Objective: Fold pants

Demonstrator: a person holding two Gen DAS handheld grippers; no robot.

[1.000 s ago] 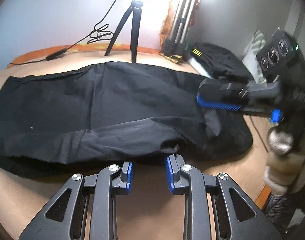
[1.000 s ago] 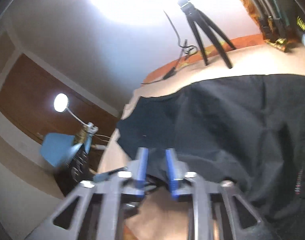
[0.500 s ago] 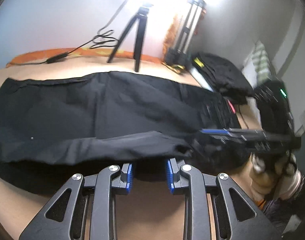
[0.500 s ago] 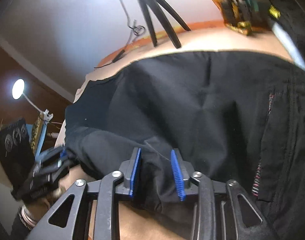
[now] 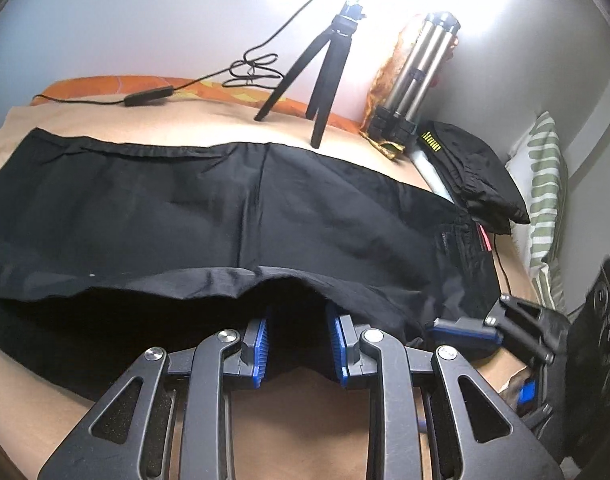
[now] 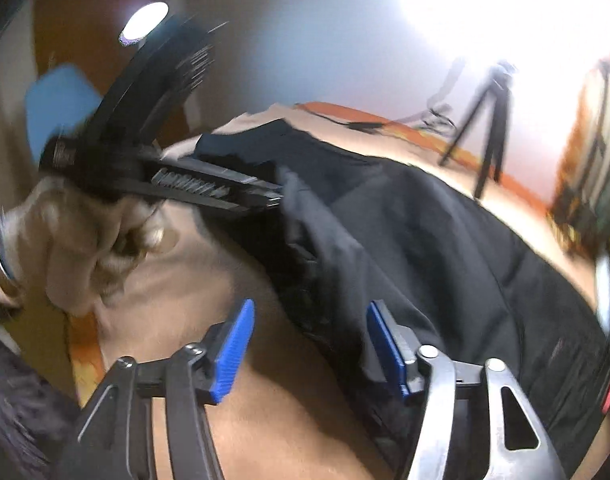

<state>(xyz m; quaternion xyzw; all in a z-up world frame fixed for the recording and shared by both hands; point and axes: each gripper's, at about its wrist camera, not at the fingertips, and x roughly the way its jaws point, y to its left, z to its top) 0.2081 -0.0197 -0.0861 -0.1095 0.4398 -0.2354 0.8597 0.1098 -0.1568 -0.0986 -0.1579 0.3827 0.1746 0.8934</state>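
Note:
Black pants (image 5: 233, 216) lie spread lengthwise across a tan bed (image 5: 297, 408), one leg laid over the other. My left gripper (image 5: 299, 344) is open, its blue pads on either side of the near edge of the fabric, where the top layer lifts slightly. My right gripper (image 6: 309, 344) is open wide at the pants' (image 6: 445, 248) near edge close to the waist end; the fabric lies between its pads. It also shows low at the right of the left wrist view (image 5: 461, 334). The left gripper shows blurred in the right wrist view (image 6: 277, 196), touching the fabric.
A small black tripod (image 5: 325, 68) and a silver tripod (image 5: 417, 80) stand at the bed's far edge with a black cable (image 5: 153, 96). A black bag (image 5: 473, 172) and striped pillow (image 5: 545, 192) lie at the right. A lamp (image 6: 145, 24) glows at the left.
Both grippers have moved in to the pants' near edge. The left pads now straddle the fabric edge. The right gripper has opened wider and swung down beside the waist end.

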